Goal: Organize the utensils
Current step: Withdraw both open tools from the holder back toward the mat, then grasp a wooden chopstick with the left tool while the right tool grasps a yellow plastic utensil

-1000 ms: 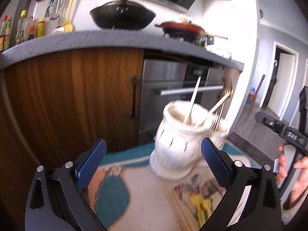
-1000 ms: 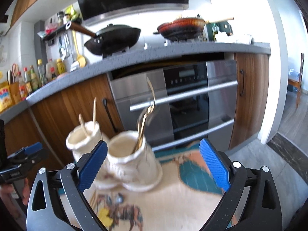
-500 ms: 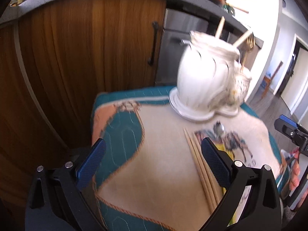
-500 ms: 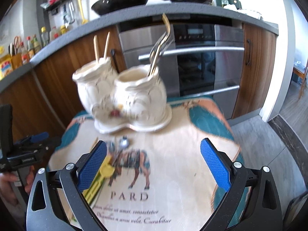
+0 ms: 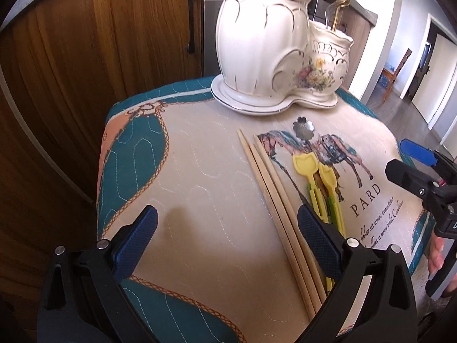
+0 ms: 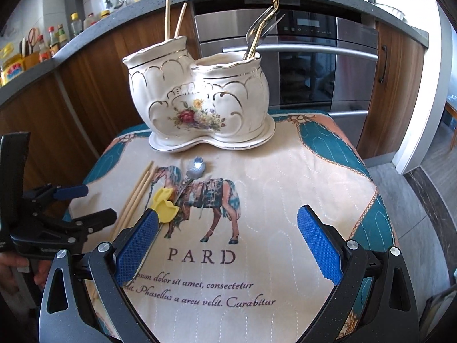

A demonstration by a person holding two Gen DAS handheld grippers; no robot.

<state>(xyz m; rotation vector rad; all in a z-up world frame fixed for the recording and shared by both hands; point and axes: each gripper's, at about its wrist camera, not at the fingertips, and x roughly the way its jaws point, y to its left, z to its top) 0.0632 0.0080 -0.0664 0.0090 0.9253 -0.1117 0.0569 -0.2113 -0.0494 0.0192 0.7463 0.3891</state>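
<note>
A white ceramic double holder stands at the far end of a quilted mat. Its left pot holds two chopsticks; its right pot holds forks. On the mat lie three wooden chopsticks, two yellow plastic utensils and a small metal spoon. My left gripper is open and empty, low over the mat just left of the chopsticks. My right gripper is open and empty above the mat's printed text.
Wooden cabinets and a steel oven stand behind the mat. A counter above carries bottles and pans. Floor and a doorway lie to the right.
Both grippers have tilted down and pulled back from the holder. The view went from the counter and oven to the mat, and the loose utensils came into sight.
</note>
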